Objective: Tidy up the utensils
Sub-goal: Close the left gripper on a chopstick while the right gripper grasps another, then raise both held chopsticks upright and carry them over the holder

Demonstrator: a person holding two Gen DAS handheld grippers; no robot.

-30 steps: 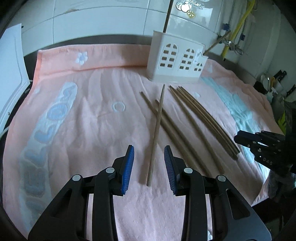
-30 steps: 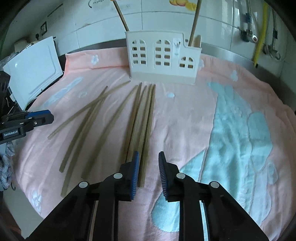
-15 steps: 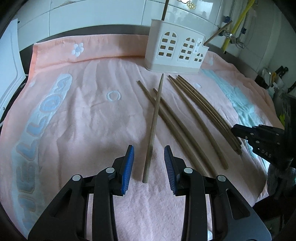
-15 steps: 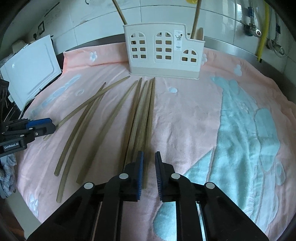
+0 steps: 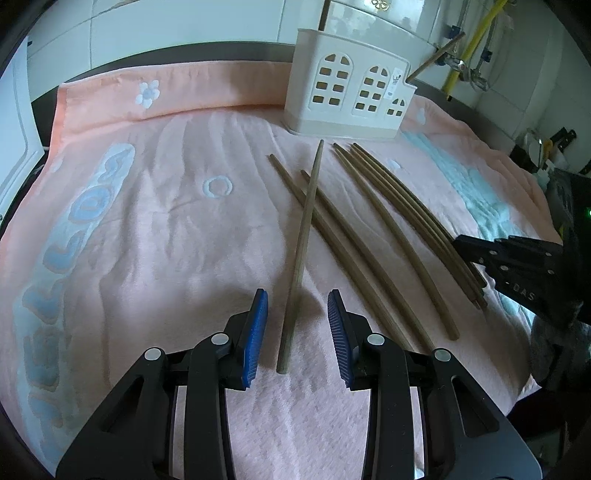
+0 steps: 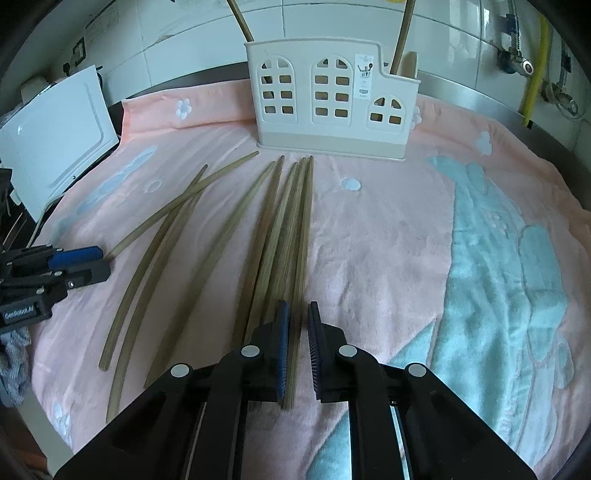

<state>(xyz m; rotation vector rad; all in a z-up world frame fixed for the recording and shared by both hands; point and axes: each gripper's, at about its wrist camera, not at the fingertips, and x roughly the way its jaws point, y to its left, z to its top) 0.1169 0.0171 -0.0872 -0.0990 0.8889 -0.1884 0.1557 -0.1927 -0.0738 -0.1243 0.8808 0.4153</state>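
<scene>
A large pink terry towel with pale blue patterns (image 6: pixel 388 229) covers the whole tabletop, and behind it stands a wall of white tiles (image 6: pixel 332 29) with a yellow pipe (image 6: pixel 535 66) at the right. At the far side of the towel stands the cream plastic utensil holder with arched window cut-outs (image 6: pixel 332 99); two wooden sticks already stand inside it.

In front of the holder lie the long brown wooden chopsticks (image 6: pixel 288 221), all pointing roughly toward the holder, so their long axis runs away from both grippers. Four of them lie close together as a bundle on the right, and the others are spread to the left, where one straight chopstick (image 5: pixel 301 251) lies across two others.

The right gripper (image 6: pixel 297 347) is at the near end of the bundle, with its blue pads almost closed around the rightmost chopstick; whether they already press on it, I cannot tell. The left gripper (image 5: pixel 297 332) is wide open, and the near end of the crossing chopstick lies between its blue pads, not touched. Each arm has its own stick directly ahead, so I judge the next move to be a straight close and lift. The soft towel may let a thin stick sink a little.
</scene>
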